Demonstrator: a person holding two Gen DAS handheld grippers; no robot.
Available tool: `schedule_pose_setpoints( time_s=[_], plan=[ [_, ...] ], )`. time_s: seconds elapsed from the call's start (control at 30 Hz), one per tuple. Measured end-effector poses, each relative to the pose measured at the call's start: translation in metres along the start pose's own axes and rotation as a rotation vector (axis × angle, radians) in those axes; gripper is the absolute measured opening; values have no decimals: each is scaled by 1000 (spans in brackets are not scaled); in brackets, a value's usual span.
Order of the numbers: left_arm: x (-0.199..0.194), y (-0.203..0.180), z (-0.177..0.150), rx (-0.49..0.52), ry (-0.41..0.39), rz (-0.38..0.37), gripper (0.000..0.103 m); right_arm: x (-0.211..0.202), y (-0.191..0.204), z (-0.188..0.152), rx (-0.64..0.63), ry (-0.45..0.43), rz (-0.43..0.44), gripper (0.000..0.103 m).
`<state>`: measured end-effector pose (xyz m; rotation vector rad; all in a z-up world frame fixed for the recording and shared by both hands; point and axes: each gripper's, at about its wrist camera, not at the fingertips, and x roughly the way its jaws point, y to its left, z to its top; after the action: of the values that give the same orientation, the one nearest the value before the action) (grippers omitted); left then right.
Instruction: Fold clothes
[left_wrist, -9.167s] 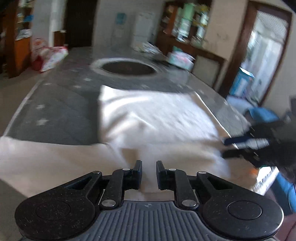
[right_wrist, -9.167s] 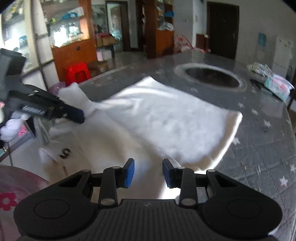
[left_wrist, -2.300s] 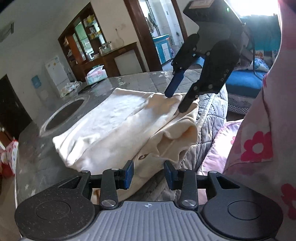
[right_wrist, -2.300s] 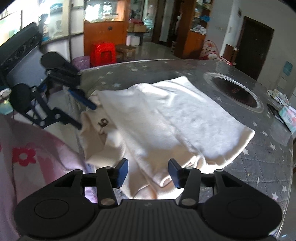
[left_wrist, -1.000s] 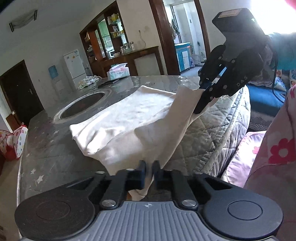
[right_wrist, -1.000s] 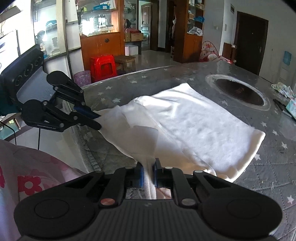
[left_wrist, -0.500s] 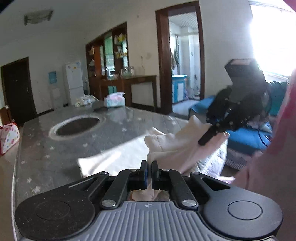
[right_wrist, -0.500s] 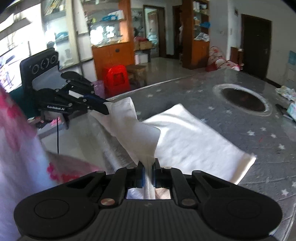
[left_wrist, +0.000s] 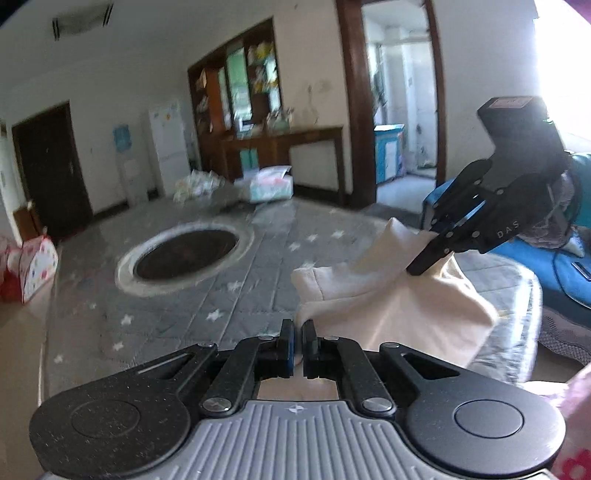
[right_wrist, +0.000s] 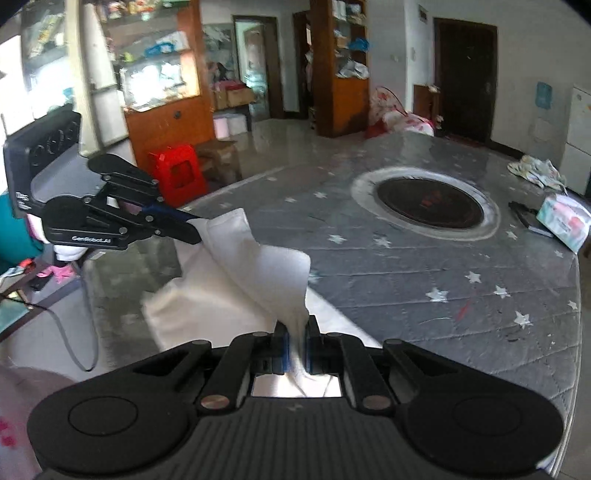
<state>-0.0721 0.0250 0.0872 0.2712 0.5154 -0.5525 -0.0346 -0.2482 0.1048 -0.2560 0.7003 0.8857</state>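
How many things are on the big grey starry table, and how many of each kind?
Cream cloth garment, held up by both grippers: 1
Pastel tissue pack: 1
Crumpled patterned cloth: 1
Flat dark object, too small to identify: 1
Total: 4

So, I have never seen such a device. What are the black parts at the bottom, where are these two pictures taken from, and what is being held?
No robot is here: a person holds one two-finger tool in each hand, with a camera on each that looks along its fingers. One picture is from the left gripper, the other from the right gripper; each also sees the other tool. Both are shut on the same cream garment, raised above the grey star-patterned table. Far off lie a tissue pack and a crumpled cloth.
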Motion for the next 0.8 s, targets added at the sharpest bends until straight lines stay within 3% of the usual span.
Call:
schedule_pose_setpoints(
  time_s=[0.2, 0.37, 0.53, 0.6, 0.67, 0.8],
  plan=[
    [57, 22, -1, -65, 109, 61, 8, 51, -20, -8, 59, 32, -76, 12],
    [74, 33, -11, -141, 147, 110, 18, 71, -31, -20, 167, 19, -121, 28],
    [72, 41, -14, -195, 140, 157, 20, 53, -47, -24, 239, -35, -182, 33],
    [68, 46, -14, -219, 132, 187, 30, 44, -48, -24, 236, -57, -204, 33],
    [62, 53, -13, -258, 125, 208, 30, 35, -47, -22, 236, -78, -206, 33],
    [47, 44, -5, -268, 102, 170, 28, 30, -35, -17, 219, -82, -158, 32]
  ],
)
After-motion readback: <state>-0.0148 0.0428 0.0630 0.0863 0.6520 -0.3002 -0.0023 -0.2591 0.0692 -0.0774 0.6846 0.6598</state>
